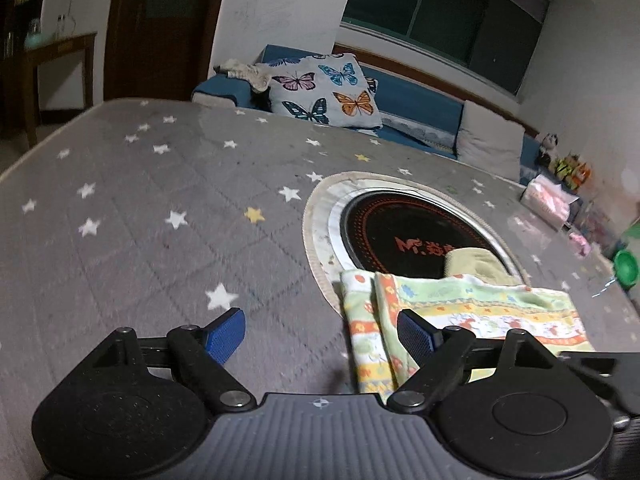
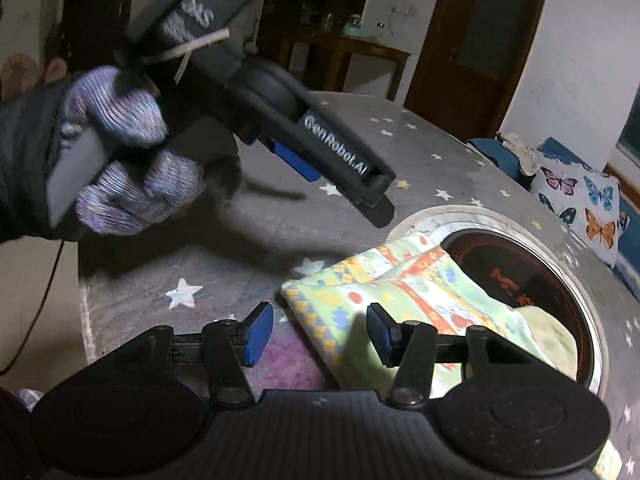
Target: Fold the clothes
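Cloth (image 1: 464, 316): patterned garment, green/yellow/orange print, already folded into a flat stack of a few layers. Lies on counter (image 1: 160, 208), star-print grey cover, far edge overhanging the round inset hotplate (image 1: 416, 236). Yellowish inner part (image 1: 472, 262) pokes out at the far end over the black glass.

Handling, judged: light, thin, fully limp. No stiffness, so sags and unfolds if lifted by one point. Not fragile, not slippery against the fabric cover; likely drags rather than slides. Layers loose, top one can peel off alone.

Grasp: pinch at a corner or folded edge, through all layers, both corners at once for the next fold. Near-left corner (image 2: 292, 292) the most exposed in the right view. Best avoided: mid-panel pinch, just bunches.

Left gripper (image 1: 322, 338): spread wide, nothing held. Its right pad (image 1: 416, 336) seems to hover above the cloth's near edge, contact uncertain; the other over bare cover.

Right gripper (image 2: 320, 332): about half open, empty. Cloth's near edge shows between the pads, not pinched.

Gloved hand (image 2: 120, 152) carries the left gripper, seen above the counter in the right view.

Risk: overhang on hotplate may snag at the rim.
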The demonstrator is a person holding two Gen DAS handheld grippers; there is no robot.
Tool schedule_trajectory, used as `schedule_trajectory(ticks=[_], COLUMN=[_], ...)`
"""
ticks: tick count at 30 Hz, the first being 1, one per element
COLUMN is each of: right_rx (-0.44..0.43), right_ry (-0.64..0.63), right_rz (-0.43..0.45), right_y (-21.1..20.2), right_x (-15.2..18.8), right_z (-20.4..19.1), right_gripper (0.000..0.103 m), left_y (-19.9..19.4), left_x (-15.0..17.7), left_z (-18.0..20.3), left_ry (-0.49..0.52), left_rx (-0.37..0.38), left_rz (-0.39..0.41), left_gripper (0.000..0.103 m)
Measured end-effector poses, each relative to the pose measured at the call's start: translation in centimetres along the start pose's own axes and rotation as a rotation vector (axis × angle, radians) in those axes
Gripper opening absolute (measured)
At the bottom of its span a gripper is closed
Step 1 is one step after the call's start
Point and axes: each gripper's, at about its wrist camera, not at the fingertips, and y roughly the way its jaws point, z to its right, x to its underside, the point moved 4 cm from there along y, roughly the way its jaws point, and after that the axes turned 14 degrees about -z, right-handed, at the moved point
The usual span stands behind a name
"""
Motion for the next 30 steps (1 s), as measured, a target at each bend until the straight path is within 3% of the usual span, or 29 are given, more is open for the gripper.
schedule_trajectory(ticks=[4, 9, 15, 23, 26, 30], right_rx=[0.038, 0.041, -0.011, -0.032, -0.041, -0.062], right_ry=[-0.019, 0.024, 0.119, 0.171, 0.169, 0.162], right_rz=[-0.026, -0.027, 0.015, 0.081, 0.093, 0.093], right_y=[0.8, 0.6, -1.0, -3.5, -4.0, -4.1], right_x=[-0.3, -0.5, -0.7, -0.3, 0.1, 0.8], right_z=[-0.4, 0.3, 1.8, 3.4, 3.2, 2.9], right_gripper=[0.04, 0.017, 0.012, 0.01, 0.01, 0.01], left_y=[0.1, 0.6, 1.0, 2.2, 3.1, 4.3], left_x=[0.4, 0.6, 0.6, 0.6, 0.7, 0.8], left_z=[-0.1, 0.1, 0.3, 1.3, 1.9, 2.3], left_ry=[-0.037, -0.097, -0.193, -0.321, -0.347, -0.374], left_rx=[0.064, 0.138, 0.214, 0.368, 0.407, 0.436], left_rz=[-0.023, -0.058, -0.095, -0.162, -0.191, -0.222], left_gripper=[0.085, 0.086, 0.086, 0.085, 0.076, 0.037])
